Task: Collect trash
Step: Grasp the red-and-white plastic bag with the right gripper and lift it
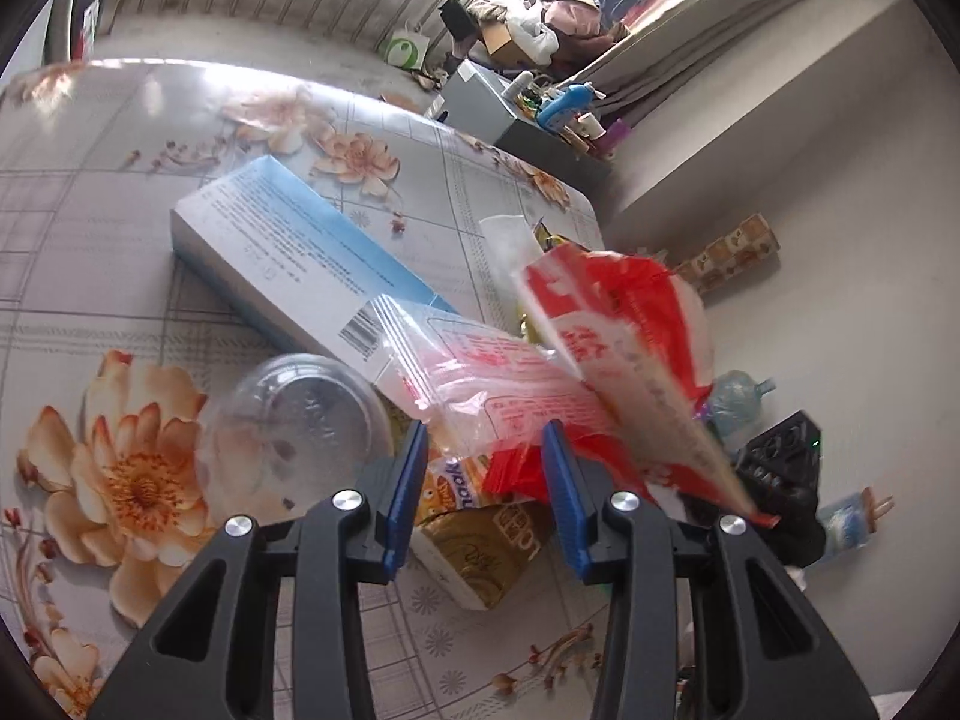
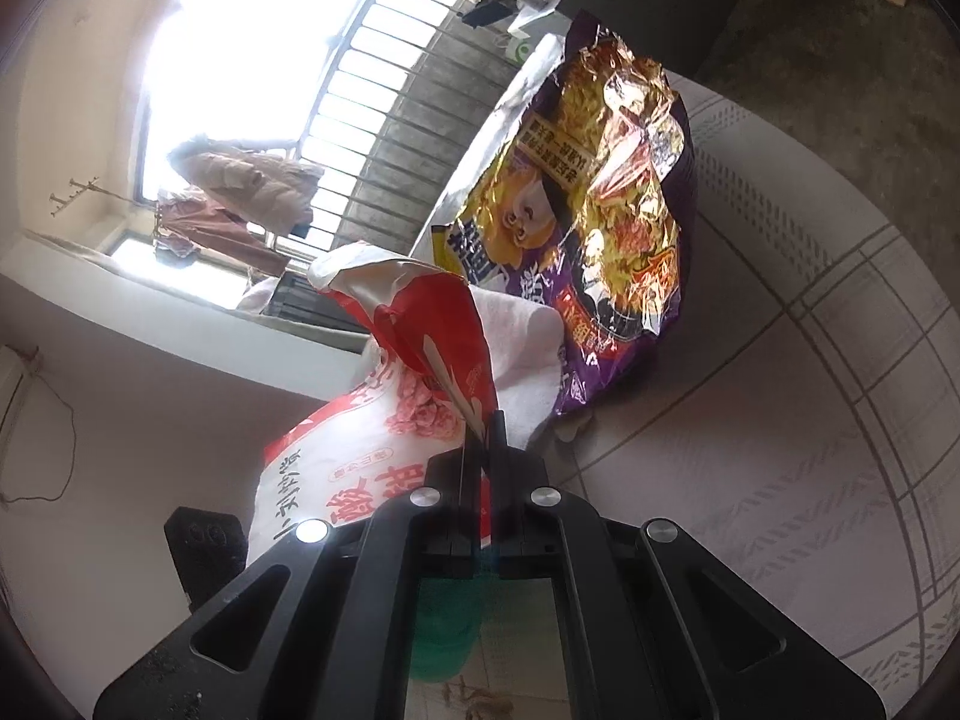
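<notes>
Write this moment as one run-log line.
right claw: shut on red-white bag | left claw: open, over zip bag | table: cluttered

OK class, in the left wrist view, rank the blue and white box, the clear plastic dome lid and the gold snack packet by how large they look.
1. blue and white box
2. clear plastic dome lid
3. gold snack packet, partly hidden, so unsure.
</notes>
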### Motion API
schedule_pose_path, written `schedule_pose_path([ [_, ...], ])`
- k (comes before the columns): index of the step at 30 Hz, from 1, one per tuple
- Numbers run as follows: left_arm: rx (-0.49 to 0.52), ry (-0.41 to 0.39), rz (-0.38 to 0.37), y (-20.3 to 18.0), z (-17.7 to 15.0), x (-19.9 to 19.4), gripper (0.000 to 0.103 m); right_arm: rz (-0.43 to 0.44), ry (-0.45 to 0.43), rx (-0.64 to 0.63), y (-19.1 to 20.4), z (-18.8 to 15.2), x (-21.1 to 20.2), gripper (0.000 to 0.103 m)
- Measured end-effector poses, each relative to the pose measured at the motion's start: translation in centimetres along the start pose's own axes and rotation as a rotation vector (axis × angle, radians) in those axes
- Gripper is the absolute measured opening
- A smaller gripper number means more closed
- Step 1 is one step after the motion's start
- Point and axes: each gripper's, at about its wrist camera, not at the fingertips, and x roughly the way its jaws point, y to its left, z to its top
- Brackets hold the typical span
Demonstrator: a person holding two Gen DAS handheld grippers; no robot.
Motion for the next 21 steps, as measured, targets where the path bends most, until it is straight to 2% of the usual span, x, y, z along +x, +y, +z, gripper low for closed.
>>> schedule_pose_path([
  [2,0.002,-0.004,-0.007,-0.2,0.3,0.0,0.038,-0.005,0.006,-0.004,0.0,-0.2,0.1,0.001],
  [6,-0.047,-0.040,-0.107,-0.1,0.8,-0.5,0.038,-0.016,0.014,-0.005,-0.2,-0.4,-0.1,0.001],
  [12,-0.144,-0.087,-0.100,0.8,1.7,-0.2,0.037,-0.018,0.019,0.008,-0.7,-0.8,-0.4,0.001],
  [13,-0.152,-0.092,-0.098,1.0,1.8,-0.2,0.035,-0.017,0.018,0.011,-0.8,-1.0,-0.7,0.001],
  [15,-0.157,-0.102,-0.089,1.0,2.0,-0.1,0.019,-0.009,0.017,0.018,-0.8,-1.2,-1.1,0.001],
  [21,-0.111,-0.154,-0.118,-0.1,1.8,-1.5,0.006,0.023,0.000,0.018,-0.2,-0.8,-1.8,0.001],
])
